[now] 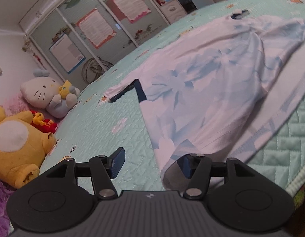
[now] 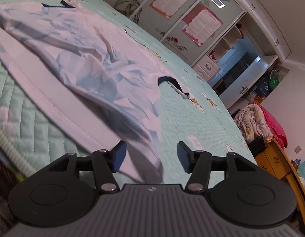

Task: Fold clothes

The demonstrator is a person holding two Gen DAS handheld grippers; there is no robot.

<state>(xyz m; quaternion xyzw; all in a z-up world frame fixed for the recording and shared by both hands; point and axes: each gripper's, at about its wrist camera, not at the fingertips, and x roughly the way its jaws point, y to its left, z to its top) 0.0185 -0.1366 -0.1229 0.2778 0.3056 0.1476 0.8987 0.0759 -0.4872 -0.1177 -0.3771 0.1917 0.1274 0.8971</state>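
Observation:
A white shirt with a pale blue flower print and navy trim (image 1: 207,83) lies spread on the mint quilted bed (image 1: 105,130). Its hem edge is folded up toward the collar. In the left wrist view my left gripper (image 1: 152,163) stands open at the shirt's near hem corner, with cloth draped over the right finger's pad (image 1: 187,165). In the right wrist view the same shirt (image 2: 77,55) stretches away to the upper left, and my right gripper (image 2: 152,157) is open with the other hem corner lying between its fingers. A navy-cuffed sleeve (image 2: 178,88) points right.
Plush toys, a yellow bear (image 1: 16,144) and a white cat (image 1: 45,92), sit at the bed's far left edge. A wardrobe with posters (image 1: 97,27) stands behind the bed. A wooden cabinet with piled bedding (image 2: 271,138) is to the right of the bed.

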